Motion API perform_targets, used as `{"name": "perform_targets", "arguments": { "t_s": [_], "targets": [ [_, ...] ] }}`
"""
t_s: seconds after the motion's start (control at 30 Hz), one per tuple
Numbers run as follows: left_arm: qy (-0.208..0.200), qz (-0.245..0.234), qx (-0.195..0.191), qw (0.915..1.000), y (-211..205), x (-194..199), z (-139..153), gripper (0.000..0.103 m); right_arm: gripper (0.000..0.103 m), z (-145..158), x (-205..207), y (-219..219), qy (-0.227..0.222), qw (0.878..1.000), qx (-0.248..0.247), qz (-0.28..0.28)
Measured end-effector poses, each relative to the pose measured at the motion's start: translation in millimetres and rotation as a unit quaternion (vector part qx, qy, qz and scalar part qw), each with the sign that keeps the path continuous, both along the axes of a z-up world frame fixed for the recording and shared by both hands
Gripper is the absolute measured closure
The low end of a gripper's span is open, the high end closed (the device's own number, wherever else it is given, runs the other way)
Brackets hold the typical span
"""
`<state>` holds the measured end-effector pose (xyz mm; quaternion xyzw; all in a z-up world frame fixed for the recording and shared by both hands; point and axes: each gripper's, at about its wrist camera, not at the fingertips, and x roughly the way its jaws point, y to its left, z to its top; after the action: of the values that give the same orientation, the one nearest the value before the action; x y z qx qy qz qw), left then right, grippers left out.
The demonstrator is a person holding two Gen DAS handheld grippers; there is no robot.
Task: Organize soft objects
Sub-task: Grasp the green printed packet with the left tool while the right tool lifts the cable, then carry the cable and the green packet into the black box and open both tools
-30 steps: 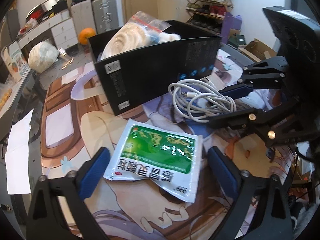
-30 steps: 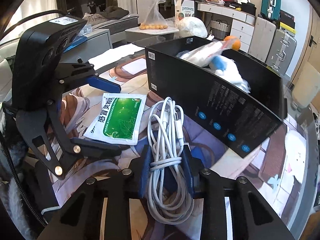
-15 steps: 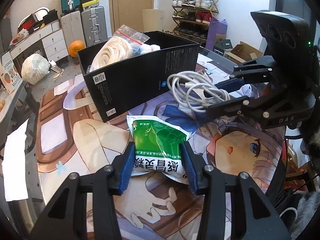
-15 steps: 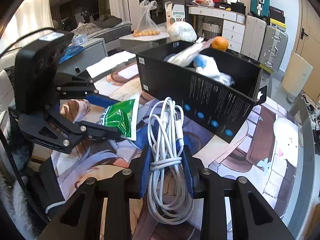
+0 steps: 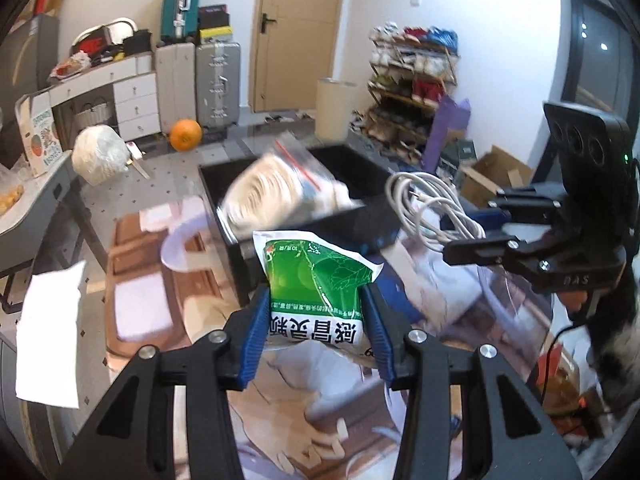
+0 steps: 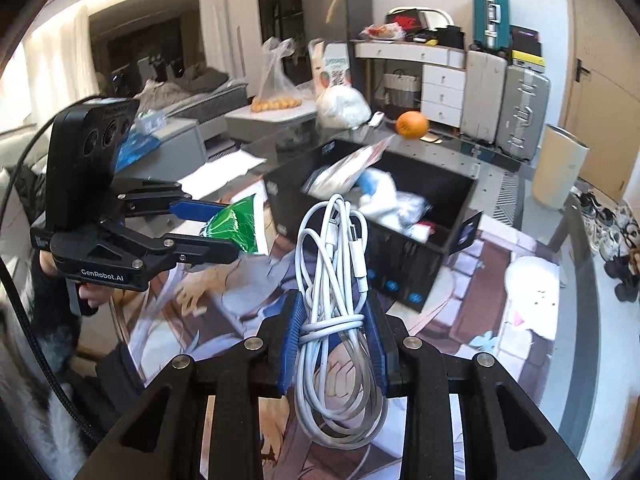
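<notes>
Both grippers loaded above the counter

The left gripper point(image 5: 316, 332) pinches a glossy green-and-white medicine sachet point(image 5: 314, 276); the right gripper point(image 6: 332, 336) clamps a coiled white cable point(image 6: 336, 280) before the black cardboard box point(image 6: 404, 256).

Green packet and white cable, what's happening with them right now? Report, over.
Left tool shut on green packet. Right tool shut on white cable. Both off the mat, short of the black box. Nothing between.

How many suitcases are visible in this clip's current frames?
3. A teal one stands on a silver one, with another silver one beside it, by the white drawers. More may be hidden.
</notes>
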<state>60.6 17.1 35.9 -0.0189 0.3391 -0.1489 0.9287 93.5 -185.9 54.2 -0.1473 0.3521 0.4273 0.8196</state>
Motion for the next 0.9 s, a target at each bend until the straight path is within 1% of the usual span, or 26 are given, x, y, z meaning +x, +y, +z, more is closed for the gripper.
{"name": "perform_targets", "arguments": {
  "t_s": [0.1, 0.27, 0.37, 0.57, 0.7, 0.9],
  "targets": [
    [-0.011, 0.009, -0.015, 0.9998, 4, 10, 9, 0.058, 0.073, 12, 9, -3, -0.002, 0.999, 0.017, -0.028],
    [-0.022, 0.027, -0.027, 0.9990, 8, 27, 15, 0.058, 0.073, 26, 32, -6, -0.001, 0.996, 0.043, -0.083],
    [-0.023, 0.039, -0.040, 0.9982, 14, 40, 15, 0.058, 0.073, 32, 44, -5, 0.003, 0.994, 0.055, -0.099],
    [-0.025, 0.052, -0.056, 0.9968, 20, 59, 13, 0.058, 0.073, 35, 65, 5, 0.004, 0.992, 0.063, -0.111],
    [-0.022, 0.058, -0.051, 0.9968, 20, 73, 7, 0.058, 0.073, 36, 78, 13, 0.004, 0.991, 0.069, -0.112],
    [-0.012, 0.058, -0.045, 0.9973, 16, 87, -3, 0.058, 0.073, 30, 100, 31, 0.000, 0.993, 0.058, -0.104]
  ]
}}
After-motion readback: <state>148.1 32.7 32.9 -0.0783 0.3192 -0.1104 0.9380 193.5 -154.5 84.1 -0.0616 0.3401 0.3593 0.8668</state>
